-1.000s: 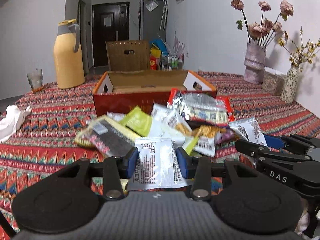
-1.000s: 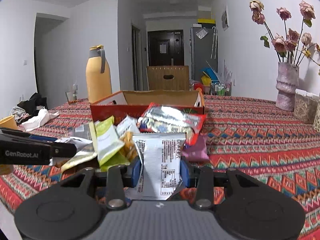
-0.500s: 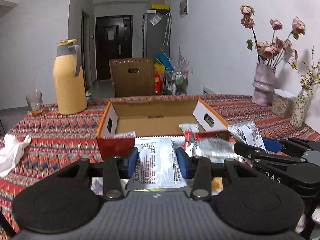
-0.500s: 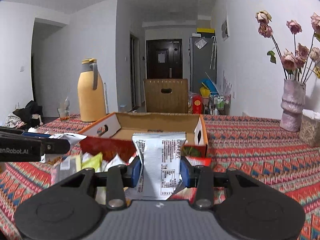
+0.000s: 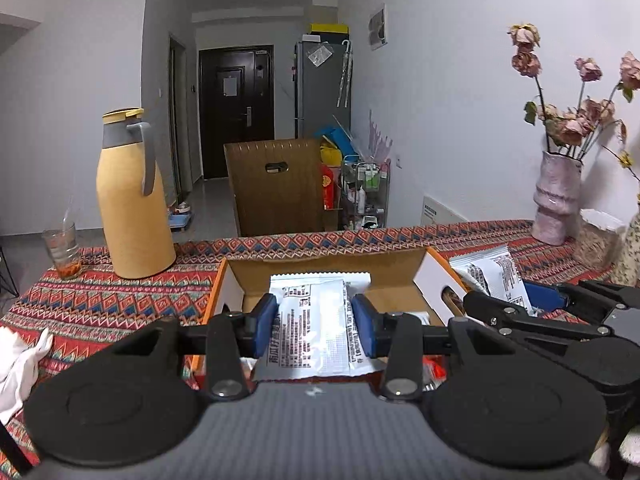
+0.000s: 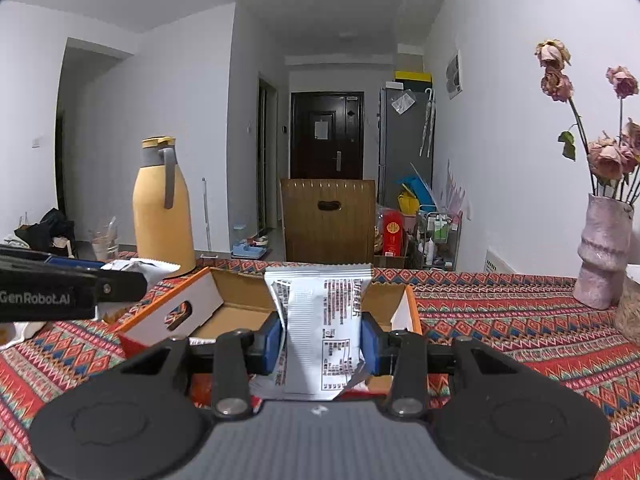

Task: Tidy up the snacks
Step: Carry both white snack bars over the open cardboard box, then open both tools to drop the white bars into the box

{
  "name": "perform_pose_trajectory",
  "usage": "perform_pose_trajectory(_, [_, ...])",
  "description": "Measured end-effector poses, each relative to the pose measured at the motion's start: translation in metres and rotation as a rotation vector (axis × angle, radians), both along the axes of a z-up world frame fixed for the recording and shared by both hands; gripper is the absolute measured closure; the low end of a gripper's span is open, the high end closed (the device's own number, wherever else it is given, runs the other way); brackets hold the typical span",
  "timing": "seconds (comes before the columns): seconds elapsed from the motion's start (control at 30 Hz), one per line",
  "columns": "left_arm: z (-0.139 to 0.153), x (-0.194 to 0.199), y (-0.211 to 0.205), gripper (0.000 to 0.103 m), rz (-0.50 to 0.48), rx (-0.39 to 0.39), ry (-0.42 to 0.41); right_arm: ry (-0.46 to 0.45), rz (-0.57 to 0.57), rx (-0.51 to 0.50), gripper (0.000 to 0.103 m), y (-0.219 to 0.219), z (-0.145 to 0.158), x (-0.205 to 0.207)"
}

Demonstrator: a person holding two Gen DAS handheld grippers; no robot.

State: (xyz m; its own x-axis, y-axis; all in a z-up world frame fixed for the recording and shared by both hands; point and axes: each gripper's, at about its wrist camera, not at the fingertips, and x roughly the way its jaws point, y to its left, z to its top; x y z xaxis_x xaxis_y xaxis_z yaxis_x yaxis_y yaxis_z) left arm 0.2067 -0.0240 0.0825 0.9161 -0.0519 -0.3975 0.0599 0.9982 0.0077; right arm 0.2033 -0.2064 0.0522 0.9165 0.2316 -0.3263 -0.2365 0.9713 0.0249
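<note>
2 handheld grippers hang side by side above an open cardboard box (image 5: 400, 276) on a table with a red patterned cloth (image 5: 120, 300). The left gripper (image 5: 314, 326) is clamped on a silver snack packet (image 5: 316, 320), held over the near edge of the box. The right gripper (image 6: 320, 338) squeezes a second silver packet (image 6: 324, 320) upright between its blue pads (image 6: 273, 340), also in front of the box. A yellow jug (image 5: 134, 208) and pink vase (image 5: 558, 200) stand behind.
</note>
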Motion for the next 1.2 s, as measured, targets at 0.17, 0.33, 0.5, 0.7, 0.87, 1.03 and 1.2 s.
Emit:
perform_pose_trajectory(0.17, [-0.001, 0.036, 0.003, 0.060, 0.021, -0.013, 0.005, 0.020, -0.009, -0.005, 0.063, 0.007, 0.001, 0.035])
perform_pose_trajectory(0.33, [-0.014, 0.066, 0.009, 0.060, 0.051, -0.028, 0.034, 0.053, -0.029, 0.006, 0.063, 0.010, -0.005, 0.069])
perform_pose_trajectory(0.5, [-0.037, 0.086, 0.017, 0.061, 0.070, -0.039, 0.088, 0.089, -0.047, 0.023, 0.063, 0.005, -0.021, 0.086])
perform_pose_trajectory(0.7, [-0.057, 0.100, 0.023, 0.060, 0.068, -0.050, 0.156, 0.163, -0.033, 0.009, 0.063, 0.013, -0.040, 0.105])
perform_pose_trajectory(0.87, [-0.060, 0.099, 0.025, 0.045, 0.069, -0.064, 0.170, 0.185, -0.048, 0.009, 0.049, 0.014, -0.046, 0.109])
perform_pose_trajectory(1.03, [-0.054, 0.091, 0.026, 0.000, 0.114, -0.069, 0.134, 0.164, -0.072, 0.031, 0.007, 0.007, -0.043, 0.104])
perform_pose_trajectory(1.2, [-0.051, 0.091, 0.028, 0.000, 0.117, -0.081, 0.139, 0.161, -0.092, 0.053, 0.000, 0.000, -0.041, 0.101])
